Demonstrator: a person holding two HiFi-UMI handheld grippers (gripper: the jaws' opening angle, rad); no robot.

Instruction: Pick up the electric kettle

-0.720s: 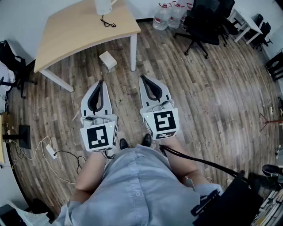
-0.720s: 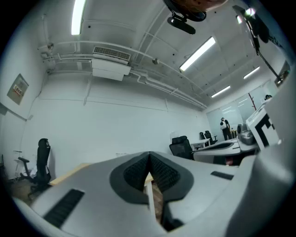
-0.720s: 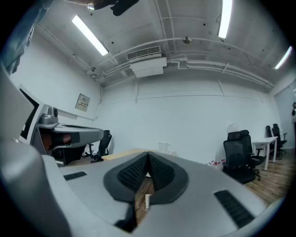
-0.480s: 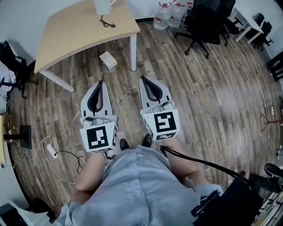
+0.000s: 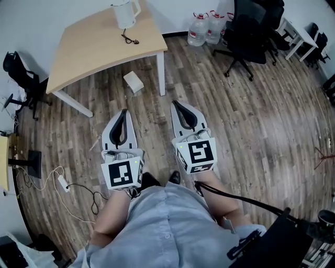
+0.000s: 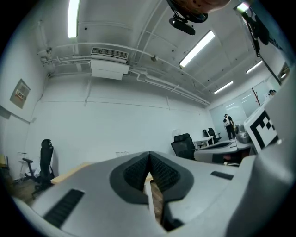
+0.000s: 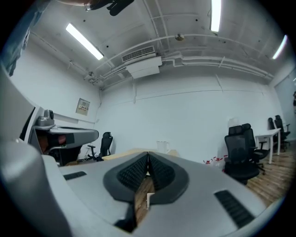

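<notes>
- Electric kettle (image 5: 125, 13): white, upright, handle toward 3 o'clock. It stands on the far part of the wooden worktop (image 5: 89, 47), at about 11 o'clock in the head view. Neither gripper touches it; both are well apart from it.
- In the right gripper view the kettle (image 7: 163, 146) shows small, just above the jaw tips, at 12 o'clock.
- Black cable (image 5: 130, 38): lies loose on the worktop, just beside the kettle at its 6 o'clock.
- Left gripper (image 5: 123, 112): clenched, with nothing in it. Its own view shows the ribbed pads (image 6: 162, 170) meeting at the tip, with only a sliver of worktop edge and floor behind them. It is held level over the wooden floor (image 5: 251, 120), tip toward 12 o'clock.
- Right gripper (image 5: 176, 104): clenched and likewise empty, pads (image 7: 159, 172) meeting at the tip. It is held level beside the left gripper, at its 3 o'clock, the two apart.
- Marker cubes (image 5: 122, 174) and (image 5: 198, 155) sit at the near end of each gripper, just above the person's forearms.
- White box (image 5: 134, 82): on the floor near the worktop's white leg (image 5: 161, 73), at 12 o'clock of the left gripper.
- Water bottles (image 5: 199, 30): two, on the floor by the wall, at 1 o'clock.
- Black office chair (image 5: 251, 31): just beside the bottles, at their 3 o'clock.
- Power strip (image 5: 62, 181) with white cord: on the floor at 9 o'clock of the person.
</notes>
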